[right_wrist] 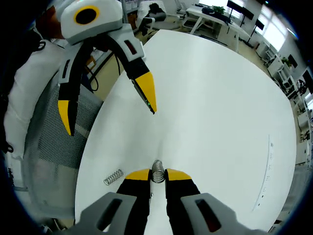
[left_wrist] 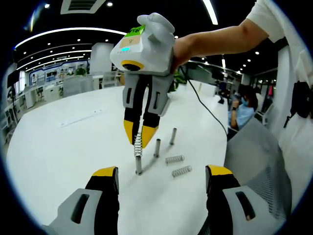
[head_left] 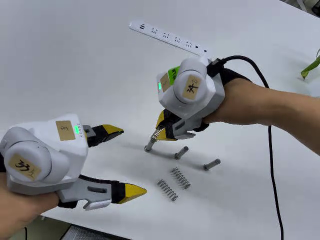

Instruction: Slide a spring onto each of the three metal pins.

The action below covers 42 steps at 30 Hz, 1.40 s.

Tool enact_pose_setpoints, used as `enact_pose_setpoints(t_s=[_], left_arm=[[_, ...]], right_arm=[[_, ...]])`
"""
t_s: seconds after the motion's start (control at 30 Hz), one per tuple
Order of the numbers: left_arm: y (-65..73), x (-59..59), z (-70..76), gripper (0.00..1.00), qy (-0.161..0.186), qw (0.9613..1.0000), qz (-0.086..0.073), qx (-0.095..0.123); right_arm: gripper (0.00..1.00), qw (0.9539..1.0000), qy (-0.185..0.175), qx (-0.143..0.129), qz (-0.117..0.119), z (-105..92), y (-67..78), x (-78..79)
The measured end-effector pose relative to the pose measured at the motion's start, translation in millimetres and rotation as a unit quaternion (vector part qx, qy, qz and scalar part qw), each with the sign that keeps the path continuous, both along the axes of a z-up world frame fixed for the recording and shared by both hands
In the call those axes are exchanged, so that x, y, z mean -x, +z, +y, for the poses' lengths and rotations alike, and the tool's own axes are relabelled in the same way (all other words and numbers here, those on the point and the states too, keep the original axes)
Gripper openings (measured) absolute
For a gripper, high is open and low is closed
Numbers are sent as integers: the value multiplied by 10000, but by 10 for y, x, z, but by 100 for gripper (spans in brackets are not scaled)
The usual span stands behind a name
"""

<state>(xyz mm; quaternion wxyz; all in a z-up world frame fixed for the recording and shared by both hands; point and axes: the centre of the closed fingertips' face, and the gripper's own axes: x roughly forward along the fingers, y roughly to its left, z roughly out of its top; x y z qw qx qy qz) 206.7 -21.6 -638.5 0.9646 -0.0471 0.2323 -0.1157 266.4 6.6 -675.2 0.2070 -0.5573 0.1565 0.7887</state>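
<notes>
Three metal pins stand on the white table: the left pin point(head_left: 149, 146), the middle pin point(head_left: 181, 152) and the right pin point(head_left: 212, 164). My right gripper point(head_left: 161, 131) is shut on a spring point(head_left: 158, 133) and holds it right above the left pin point(left_wrist: 139, 165). The spring's point(left_wrist: 138, 143) lower end meets the pin's top. Seen from the right gripper view, this spring point(right_wrist: 157, 170) sits between the yellow tips of the right gripper point(right_wrist: 157, 175). Two loose springs point(head_left: 180, 178) point(head_left: 167, 190) lie in front of the pins. My left gripper point(head_left: 124, 161) stays open to the left, apart from the pins.
A white power strip point(head_left: 170, 36) lies at the back of the table point(head_left: 75, 60). The right gripper's black cable point(head_left: 270, 150) trails down the right side. A green leaf point(head_left: 310, 67) pokes in at the far right. A person point(left_wrist: 242, 110) sits beyond the table.
</notes>
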Motion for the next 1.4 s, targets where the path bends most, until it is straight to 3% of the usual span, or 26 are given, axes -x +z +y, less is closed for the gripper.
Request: enact_pose_setpoints(t_s=[1.4], left_arm=[[-43, -11, 11, 73, 29, 9999, -6, 118]], right_arm=[[12, 10000, -28, -13, 5, -2, -381, 52]])
